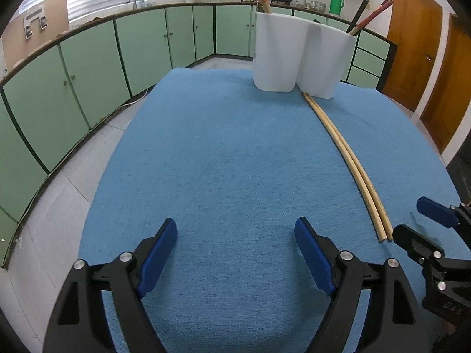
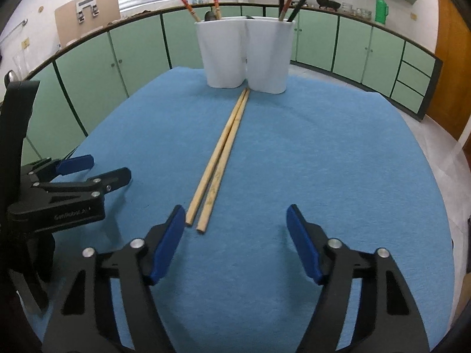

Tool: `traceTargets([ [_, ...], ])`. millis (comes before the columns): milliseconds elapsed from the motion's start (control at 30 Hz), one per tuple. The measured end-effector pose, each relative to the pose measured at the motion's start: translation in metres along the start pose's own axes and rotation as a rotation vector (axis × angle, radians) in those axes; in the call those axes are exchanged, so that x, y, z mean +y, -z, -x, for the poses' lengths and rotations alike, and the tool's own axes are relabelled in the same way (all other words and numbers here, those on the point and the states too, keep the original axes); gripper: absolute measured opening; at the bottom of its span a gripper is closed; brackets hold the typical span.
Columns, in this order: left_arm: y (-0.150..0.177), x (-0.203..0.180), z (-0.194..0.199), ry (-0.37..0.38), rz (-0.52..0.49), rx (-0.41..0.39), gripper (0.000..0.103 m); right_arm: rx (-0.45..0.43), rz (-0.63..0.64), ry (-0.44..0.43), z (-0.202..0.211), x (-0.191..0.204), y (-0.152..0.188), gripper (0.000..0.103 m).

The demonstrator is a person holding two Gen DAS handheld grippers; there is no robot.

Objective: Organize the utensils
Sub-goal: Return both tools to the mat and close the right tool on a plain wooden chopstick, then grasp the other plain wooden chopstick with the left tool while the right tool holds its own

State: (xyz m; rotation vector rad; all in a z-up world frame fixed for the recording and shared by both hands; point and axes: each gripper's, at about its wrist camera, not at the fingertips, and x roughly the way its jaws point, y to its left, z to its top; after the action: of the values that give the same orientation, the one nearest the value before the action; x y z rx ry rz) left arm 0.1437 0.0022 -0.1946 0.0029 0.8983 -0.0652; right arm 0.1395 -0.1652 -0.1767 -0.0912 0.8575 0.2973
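Observation:
Two plain wooden chopsticks [image 2: 219, 158] lie side by side on the blue cloth [image 2: 323, 161], running from near my right gripper up to the white two-part holder [image 2: 245, 51]. The holder stands at the far end of the cloth and has red and black chopsticks standing in it. My right gripper [image 2: 235, 220] is open, low over the cloth, with the chopsticks' near ends just ahead of its left finger [image 2: 167, 244]. My left gripper [image 1: 235, 235] is open over bare cloth, left of the wooden chopsticks [image 1: 350, 161]. The holder [image 1: 300, 56] is ahead on the right, and the right gripper [image 1: 412, 220] shows at the right edge.
The left gripper [image 2: 88, 167] is at the left edge of the right wrist view. Green cabinets [image 1: 88, 88] ring the table, with a sink, pots and a green flask [image 1: 337, 1] on the counter. Brown doors [image 1: 412, 47] stand at the right. Tiled floor lies beyond the cloth's edges.

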Motion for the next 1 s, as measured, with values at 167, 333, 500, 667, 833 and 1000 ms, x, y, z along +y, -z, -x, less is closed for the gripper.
traceTargets([
  [167,0.0,0.0,-0.001,0.002,0.0,0.006,0.081,0.03,0.011,0.004,-0.005,0.001,0.001,0.054],
  [333,0.0,-0.001,-0.002,-0.001,-0.002,0.007,0.081,0.051,0.029,0.014,-0.008,0.004,0.003,0.04],
  [500,0.0,-0.002,-0.002,0.001,0.002,0.006,0.082,0.053,0.039,0.009,-0.008,0.004,0.003,0.017],
  [667,0.0,-0.003,-0.002,0.002,0.002,0.007,0.082,0.057,-0.018,-0.009,-0.004,-0.004,0.006,0.019],
  [833,0.0,-0.003,-0.002,0.0,-0.002,0.007,0.082,0.058,-0.029,-0.039,-0.008,-0.003,0.003,0.02],
  [1000,0.0,-0.004,-0.001,-0.002,-0.01,0.008,0.082,0.06,-0.011,-0.038,-0.011,0.001,0.001,0.007],
])
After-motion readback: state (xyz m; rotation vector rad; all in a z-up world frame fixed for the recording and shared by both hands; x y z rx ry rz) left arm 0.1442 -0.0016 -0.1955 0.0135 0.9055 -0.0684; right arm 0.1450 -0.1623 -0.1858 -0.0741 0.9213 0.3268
